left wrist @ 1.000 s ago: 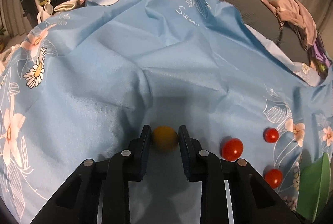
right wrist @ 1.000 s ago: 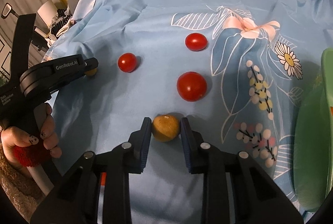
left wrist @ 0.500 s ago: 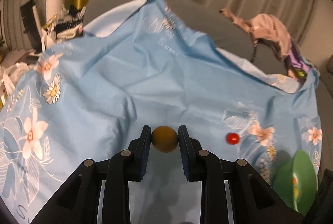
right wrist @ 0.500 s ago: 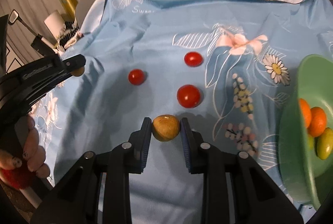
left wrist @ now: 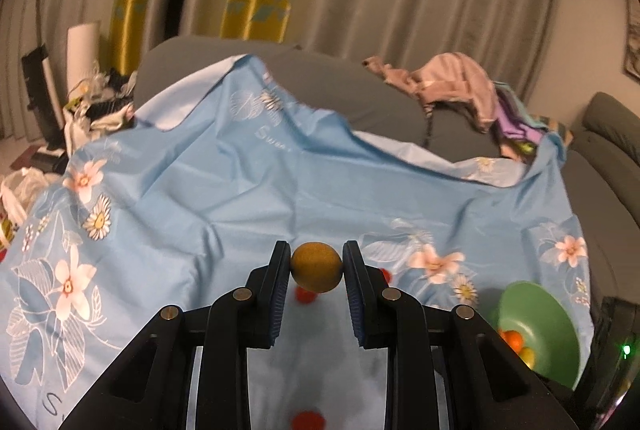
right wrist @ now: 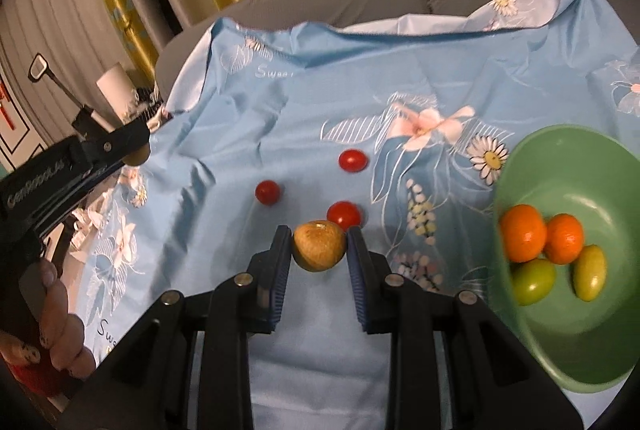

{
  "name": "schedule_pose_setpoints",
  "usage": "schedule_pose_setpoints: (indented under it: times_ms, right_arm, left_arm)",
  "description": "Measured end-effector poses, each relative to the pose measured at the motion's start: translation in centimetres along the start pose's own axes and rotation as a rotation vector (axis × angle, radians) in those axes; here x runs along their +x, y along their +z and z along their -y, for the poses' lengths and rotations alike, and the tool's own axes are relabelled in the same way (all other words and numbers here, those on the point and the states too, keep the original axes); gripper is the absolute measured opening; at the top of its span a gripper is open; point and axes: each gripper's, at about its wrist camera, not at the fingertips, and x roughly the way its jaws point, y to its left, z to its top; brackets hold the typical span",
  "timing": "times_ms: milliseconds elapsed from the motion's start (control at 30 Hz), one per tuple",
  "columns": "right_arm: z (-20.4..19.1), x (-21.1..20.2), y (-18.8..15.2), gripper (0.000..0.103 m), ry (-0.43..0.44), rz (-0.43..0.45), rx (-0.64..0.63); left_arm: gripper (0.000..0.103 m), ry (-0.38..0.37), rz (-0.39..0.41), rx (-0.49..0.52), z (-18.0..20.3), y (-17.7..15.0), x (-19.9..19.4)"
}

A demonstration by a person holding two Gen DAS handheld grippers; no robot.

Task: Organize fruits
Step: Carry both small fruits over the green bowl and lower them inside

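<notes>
Both hands loaded. L gripper [left wrist: 316,268] clamped on a small round brownish-yellow fruit [left wrist: 316,267], pads pressing it either side, fruit clear of the cloth. R gripper [right wrist: 319,247] same story: jaws narrow, pinching a second tan fruit [right wrist: 319,245], stem dimple facing up toward the lens. Both fruits near-round, so no long axis to mind on release. The relation that counts: green bowl [right wrist: 532,158] sits to my right. From the R wrist view it is just beside the fingers, rim near the right pad, mouth tilted my way; from the L wrist view the same bowl [left wrist: 536,300] is low right and well apart, w/ the cloth between. So R hand is the nearer one; my guess is it drops first and L follows across. Bowl already holds two orange citrus [right wrist: 523,232] and two greenish-yellow oval fruits [right wrist: 588,272]. Left on the cloth: three red tomatoes [right wrist: 344,214], one just beyond my R fingertips, two further out. L gripper also shows in the R view, upper left, w/ my hand [right wrist: 60,326] on its handle. Surface: blue floral sheet [right wrist: 304,118], wrinkled, draped over a grey sofa [left wrist: 328,86], soft, so fruit could roll. Room: curtains behind, clothes heaped on the sofa back, clutter at left.
</notes>
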Motion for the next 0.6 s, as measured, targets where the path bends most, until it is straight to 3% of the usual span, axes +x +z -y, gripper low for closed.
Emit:
schedule_pose_setpoints:
  times_ms: [600]
  right_arm:
    - [4.9, -6.6, 0.6, 0.029, -0.095, 0.176, 0.13]
  left_arm:
    - [0.026, -0.183, 0.015, 0.154, 7.2, -1.8, -2.5]
